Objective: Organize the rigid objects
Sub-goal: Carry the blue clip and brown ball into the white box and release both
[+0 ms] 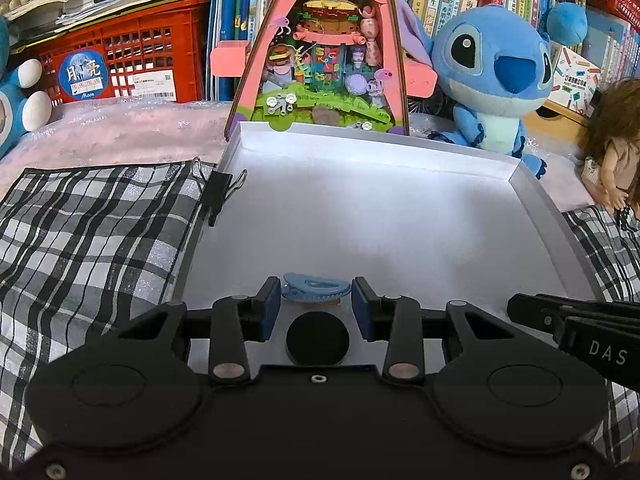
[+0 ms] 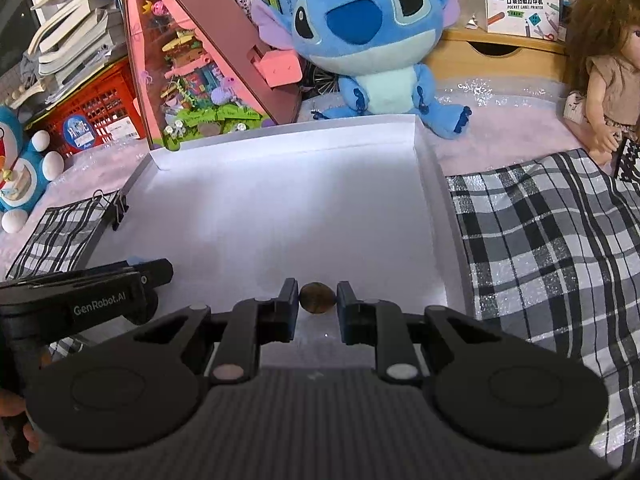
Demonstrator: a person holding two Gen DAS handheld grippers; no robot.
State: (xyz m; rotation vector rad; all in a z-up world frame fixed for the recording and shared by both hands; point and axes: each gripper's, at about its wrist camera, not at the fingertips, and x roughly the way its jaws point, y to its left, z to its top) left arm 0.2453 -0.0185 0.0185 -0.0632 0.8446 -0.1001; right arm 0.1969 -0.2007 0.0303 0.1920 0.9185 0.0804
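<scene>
My left claw [image 1: 316,294] is hiding the lower edge of the blue clip [image 1: 316,289]. My right claw [image 2: 318,298] is covering the brown piece [image 2: 317,297] from below, too small to identify. The doll [image 1: 618,156] is running off the frame's edge.

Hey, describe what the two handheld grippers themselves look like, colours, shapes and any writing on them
Both are matte black. The left gripper and right gripper each have two round housings, angular linkage arms with small silver pivot pins, and dark blue pads on the fingers. Seen side-on, the left gripper's body reads "GenRobot.AI" in white; the right's shows white letters "DAS". No cables or sleeves are visible.
</scene>
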